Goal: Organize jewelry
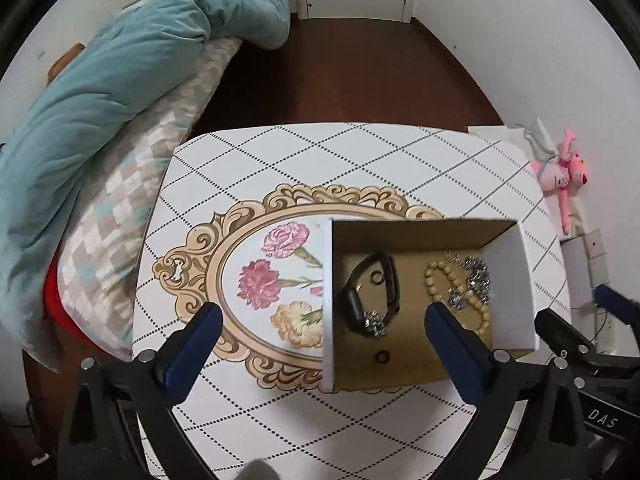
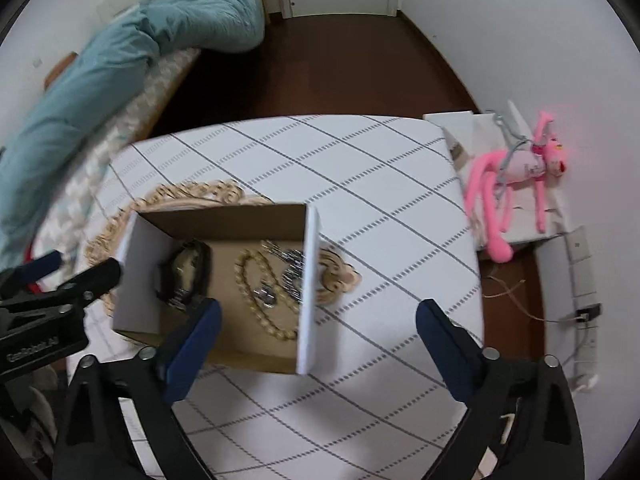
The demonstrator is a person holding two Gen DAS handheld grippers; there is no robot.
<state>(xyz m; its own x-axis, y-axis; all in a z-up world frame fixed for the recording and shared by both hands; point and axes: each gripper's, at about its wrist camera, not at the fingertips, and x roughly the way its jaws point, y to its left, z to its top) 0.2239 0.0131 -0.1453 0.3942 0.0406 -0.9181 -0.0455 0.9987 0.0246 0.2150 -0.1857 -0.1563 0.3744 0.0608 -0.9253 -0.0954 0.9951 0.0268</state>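
The cardboard box (image 1: pixel 416 236) holds a black watch (image 1: pixel 370 292) and beaded necklace (image 1: pixel 460 292); both grippers' fingers (image 1: pixel 200 344) spread, empty.

The bench (image 1: pixel 360 148) is a white top with rounded corners, crossed by a diamond grid of dotted dark lines. At its middle is a printed oval frame of gold scrollwork (image 1: pixel 240 216) enclosing pink and cream flowers (image 1: pixel 260 284). An open cardboard box (image 1: pixel 420 236) with white outer walls sits directly on the bench, covering the right part of the oval print. Its brown floor holds jewelry. The bench itself stands on a dark brown floor (image 1: pixel 352 72).
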